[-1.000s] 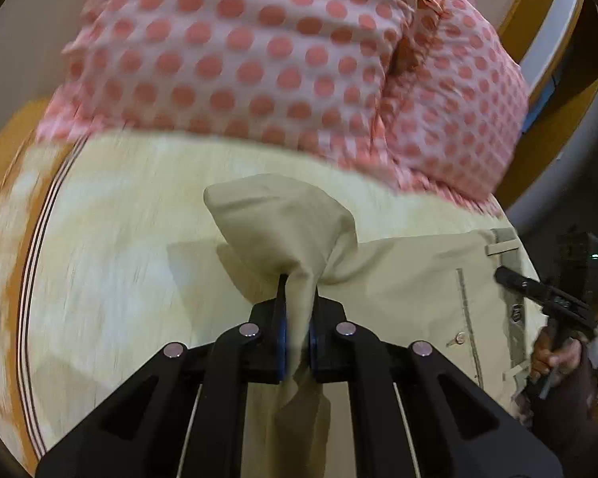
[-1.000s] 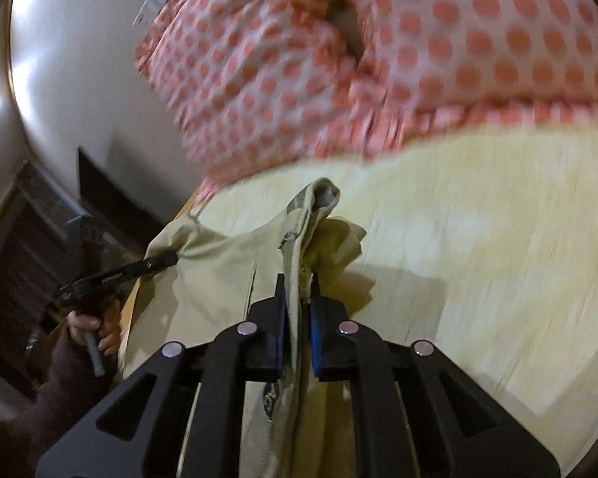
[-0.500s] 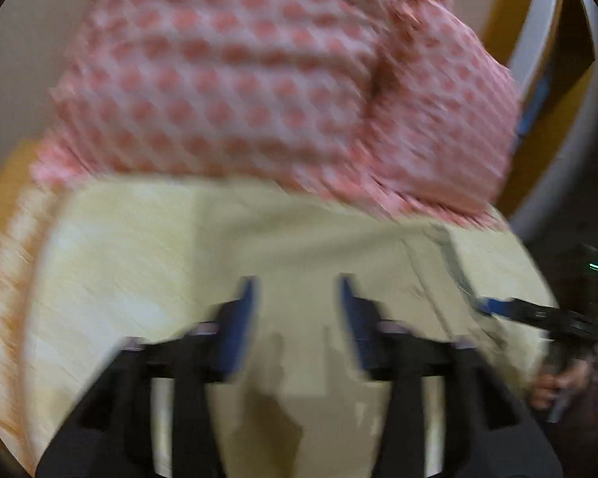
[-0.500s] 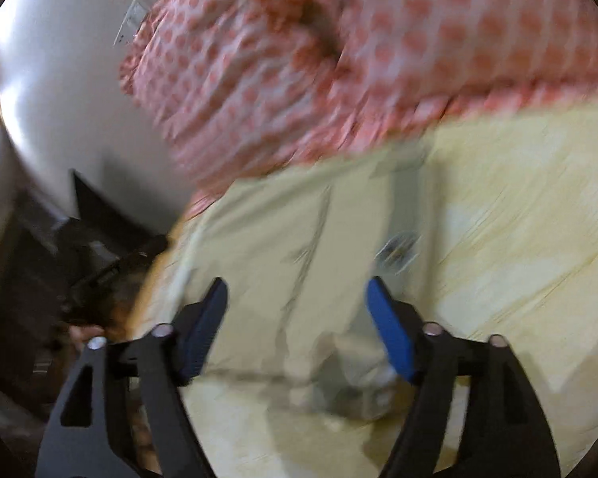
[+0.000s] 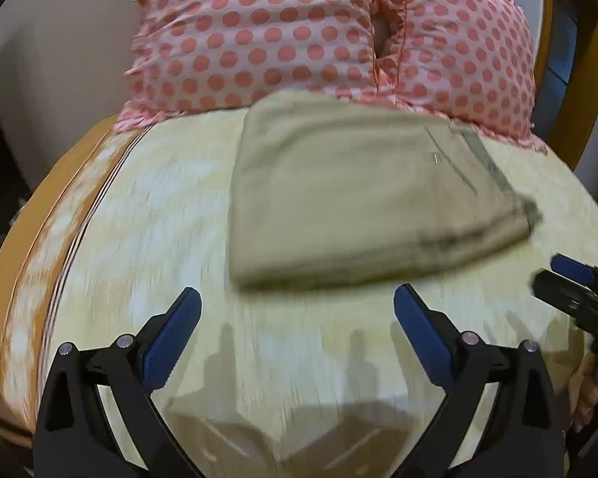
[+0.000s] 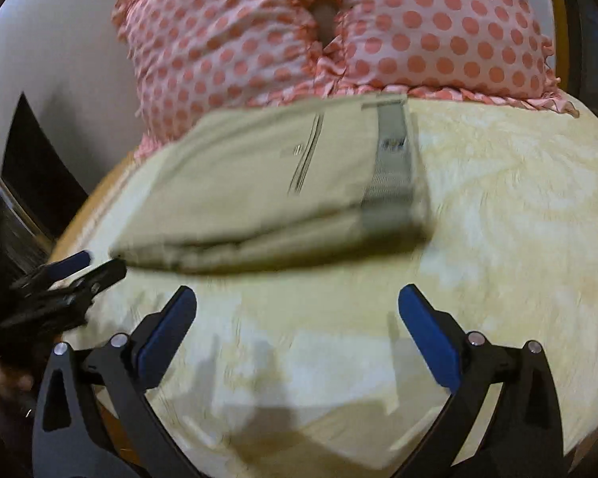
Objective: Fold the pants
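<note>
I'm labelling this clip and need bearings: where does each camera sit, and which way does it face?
Left wrist: on the left gripper, open, looking across the bed at the folded pants and polka-dot pillows; right gripper at right edge.
Right wrist: on the right gripper, open, facing the same pants and pillows; left gripper at left edge.
Shared: pants, pillows, bed.
</note>
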The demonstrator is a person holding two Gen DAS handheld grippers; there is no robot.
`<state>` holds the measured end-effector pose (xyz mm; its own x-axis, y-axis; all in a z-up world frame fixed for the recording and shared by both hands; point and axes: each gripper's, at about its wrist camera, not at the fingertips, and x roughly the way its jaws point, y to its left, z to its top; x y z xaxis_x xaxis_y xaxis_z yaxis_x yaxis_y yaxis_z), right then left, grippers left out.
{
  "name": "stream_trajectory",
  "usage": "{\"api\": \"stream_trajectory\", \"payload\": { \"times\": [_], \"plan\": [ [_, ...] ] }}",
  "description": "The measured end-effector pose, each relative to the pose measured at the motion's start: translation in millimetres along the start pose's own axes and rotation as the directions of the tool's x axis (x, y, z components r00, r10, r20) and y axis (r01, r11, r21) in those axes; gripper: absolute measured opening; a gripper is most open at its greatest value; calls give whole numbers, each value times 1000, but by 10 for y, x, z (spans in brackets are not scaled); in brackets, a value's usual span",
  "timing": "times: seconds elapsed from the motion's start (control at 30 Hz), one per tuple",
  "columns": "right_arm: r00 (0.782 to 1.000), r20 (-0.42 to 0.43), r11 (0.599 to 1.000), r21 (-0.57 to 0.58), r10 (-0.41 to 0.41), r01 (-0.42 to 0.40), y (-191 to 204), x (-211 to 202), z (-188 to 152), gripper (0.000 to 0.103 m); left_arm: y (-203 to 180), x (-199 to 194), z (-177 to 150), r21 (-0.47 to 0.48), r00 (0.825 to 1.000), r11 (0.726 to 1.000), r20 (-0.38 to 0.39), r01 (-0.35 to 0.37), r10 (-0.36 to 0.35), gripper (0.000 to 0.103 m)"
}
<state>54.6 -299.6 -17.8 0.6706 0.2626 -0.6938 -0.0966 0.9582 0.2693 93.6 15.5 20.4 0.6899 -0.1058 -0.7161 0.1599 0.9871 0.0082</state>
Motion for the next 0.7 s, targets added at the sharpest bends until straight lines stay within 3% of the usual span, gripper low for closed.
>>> {"api": "stream_trajectory", "payload": {
  "times": [0.07,0.2,0.37,0.5,0.7],
  "plan": [
    [999,18,999,-1,-45,45,67,81,-150,101,-30,-41,-183,-11,999,999,0,-33,33,99],
    [987,92,983,-116,-129,140,317,116,-300,101,-14,-38,-367,-28,997,997,-3,-73,73,100],
    [971,142,964,-159,-190,212,439,152,-473,101,-11,-82,-483,-41,996,997,45,-72,74,102],
    [960,209,965,-149,-184,218,418,130,-575,101,-8,-104,-558,-36,992,997,103,-67,70,102],
    [958,216,964,-143,-191,224,426,134,-561,101,-11,-111,-577,-38,989,997,127,-70,74,102]
  ]
}}
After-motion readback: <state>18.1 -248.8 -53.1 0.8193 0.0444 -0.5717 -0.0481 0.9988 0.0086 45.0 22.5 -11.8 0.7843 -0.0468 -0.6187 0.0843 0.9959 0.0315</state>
